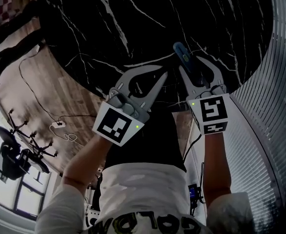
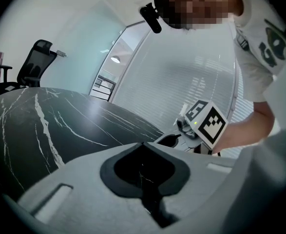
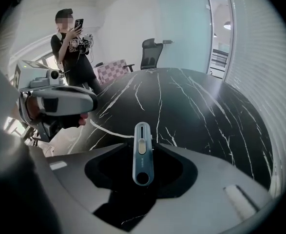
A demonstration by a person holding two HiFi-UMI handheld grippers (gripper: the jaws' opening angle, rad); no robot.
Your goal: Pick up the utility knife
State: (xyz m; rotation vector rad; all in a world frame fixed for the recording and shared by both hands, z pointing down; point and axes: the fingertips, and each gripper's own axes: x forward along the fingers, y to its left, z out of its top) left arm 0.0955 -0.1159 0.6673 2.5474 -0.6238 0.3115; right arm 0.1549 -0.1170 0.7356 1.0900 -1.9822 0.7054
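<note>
A slim blue utility knife [image 1: 183,55] [image 3: 143,152] lies lengthwise between the jaws of my right gripper [image 1: 190,65] [image 3: 143,141], low over the black marble table [image 1: 108,23] [image 3: 196,101]. Its nose pokes out past the fingertips. The jaws stand apart, with thin dark gaps beside the knife, so the gripper is open. My left gripper [image 1: 163,73] [image 2: 143,144] hovers to the left of it, near the table's edge. It is shut, its tips meeting with nothing between them. The left gripper view also catches the right gripper's marker cube [image 2: 208,123].
The table's curved edge runs just below both grippers. A person with a phone [image 3: 69,43] stands beyond the table, and an office chair [image 3: 152,52] [image 2: 33,67] is at its far side. Cables and a power strip [image 1: 57,126] lie on the wooden floor. A ribbed glass wall [image 1: 274,106] is at the right.
</note>
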